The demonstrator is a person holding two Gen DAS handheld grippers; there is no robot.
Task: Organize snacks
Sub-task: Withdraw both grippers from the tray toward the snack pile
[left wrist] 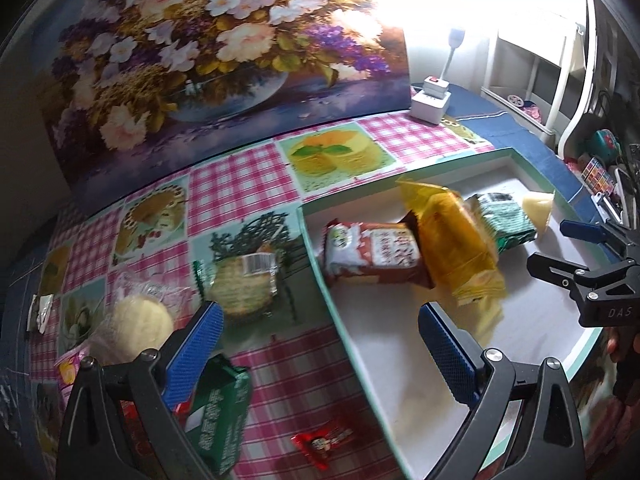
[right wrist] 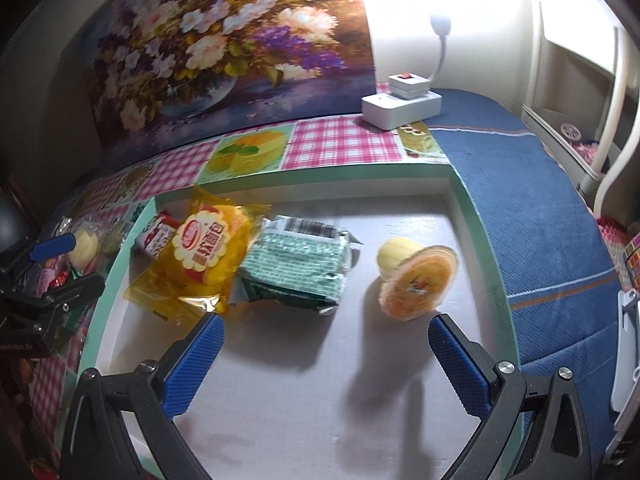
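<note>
A white tray with a mint-green rim (left wrist: 340, 320) (right wrist: 480, 240) holds a yellow bread packet (left wrist: 460, 248) (right wrist: 204, 256), a red-brown packet (left wrist: 372, 256) (right wrist: 158, 234), a green packet (left wrist: 508, 220) (right wrist: 300, 268) and a jelly cup (left wrist: 538, 208) (right wrist: 416, 280) lying on its side. The yellow packet looks blurred in the left wrist view. My left gripper (left wrist: 320, 344) (right wrist: 68, 266) is open over the tray's left rim. My right gripper (right wrist: 328, 356) (left wrist: 556, 244) is open above the tray floor, just short of the jelly cup. Neither holds anything.
On the checked tablecloth left of the tray lie a round biscuit pack (left wrist: 244, 280), a pale bun in clear wrap (left wrist: 136, 328), a green packet (left wrist: 224, 400) and a small red candy (left wrist: 324, 440). A floral painting (left wrist: 200, 60) and a white socket block (right wrist: 400, 104) stand behind. Blue cloth (right wrist: 540, 220) lies to the right.
</note>
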